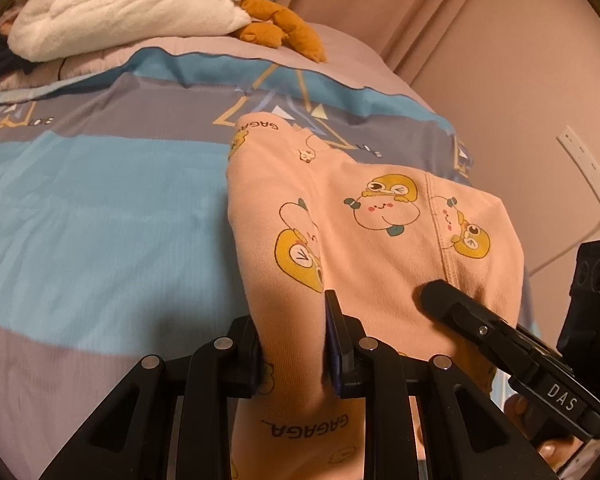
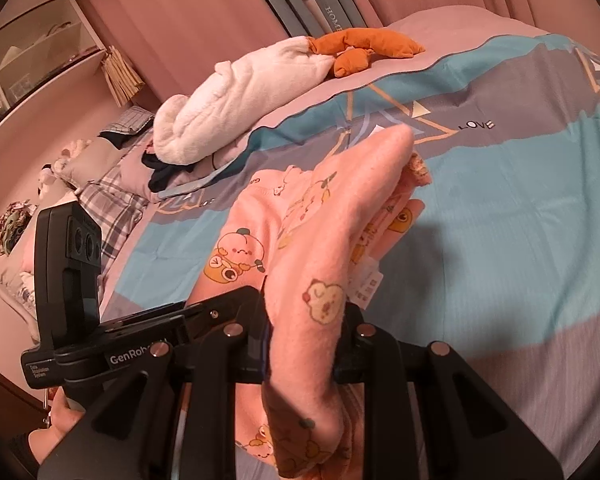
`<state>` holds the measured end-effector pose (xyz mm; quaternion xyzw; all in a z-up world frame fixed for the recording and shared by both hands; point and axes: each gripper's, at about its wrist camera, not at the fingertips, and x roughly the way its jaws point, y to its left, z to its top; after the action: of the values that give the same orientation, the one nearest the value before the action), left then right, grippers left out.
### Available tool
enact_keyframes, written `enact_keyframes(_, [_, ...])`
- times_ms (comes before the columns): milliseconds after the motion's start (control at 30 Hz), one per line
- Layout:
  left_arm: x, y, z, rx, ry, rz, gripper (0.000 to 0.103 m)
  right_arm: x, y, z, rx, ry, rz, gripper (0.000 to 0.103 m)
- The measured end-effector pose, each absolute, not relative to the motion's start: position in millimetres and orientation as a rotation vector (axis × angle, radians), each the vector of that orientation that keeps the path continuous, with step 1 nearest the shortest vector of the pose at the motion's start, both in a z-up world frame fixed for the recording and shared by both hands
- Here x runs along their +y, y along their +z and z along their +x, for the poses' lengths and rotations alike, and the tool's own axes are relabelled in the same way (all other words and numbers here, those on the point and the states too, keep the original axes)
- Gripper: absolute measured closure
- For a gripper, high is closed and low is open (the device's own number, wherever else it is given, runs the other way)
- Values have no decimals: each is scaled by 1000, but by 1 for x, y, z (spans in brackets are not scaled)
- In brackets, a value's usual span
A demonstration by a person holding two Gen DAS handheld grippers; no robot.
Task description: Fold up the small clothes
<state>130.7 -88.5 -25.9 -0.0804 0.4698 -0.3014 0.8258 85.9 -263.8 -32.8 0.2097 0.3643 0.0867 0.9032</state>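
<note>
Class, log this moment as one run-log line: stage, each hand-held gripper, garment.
stage: mid-fold | left hand-held gripper: shut on pink garment | right hand-held gripper: shut on pink garment | garment: lifted over bed

- My left gripper (image 1: 296,344) is matte black all over, with flat angular linkage arms that have triangular cut-outs.
- Round silver pivot pins sit at each joint of those arms.
- Its fingers (image 1: 334,320) carry dark blue pads on the inner faces.
- My right gripper (image 2: 304,340) has the same black linkages and silver pins.
- Seen from the left wrist, the right unit bears white "DAS" lettering and a small screw.
- Seen from the right wrist, the left unit reads "GenRob…" in white, with a boxy black camera block carrying two round lenses.
</note>
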Motion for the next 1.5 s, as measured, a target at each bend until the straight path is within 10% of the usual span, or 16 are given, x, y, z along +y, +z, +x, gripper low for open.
enact_keyframes(1500, [22,4,6,866,-508,-194,79,-146,-1,-21,739,326,249,81])
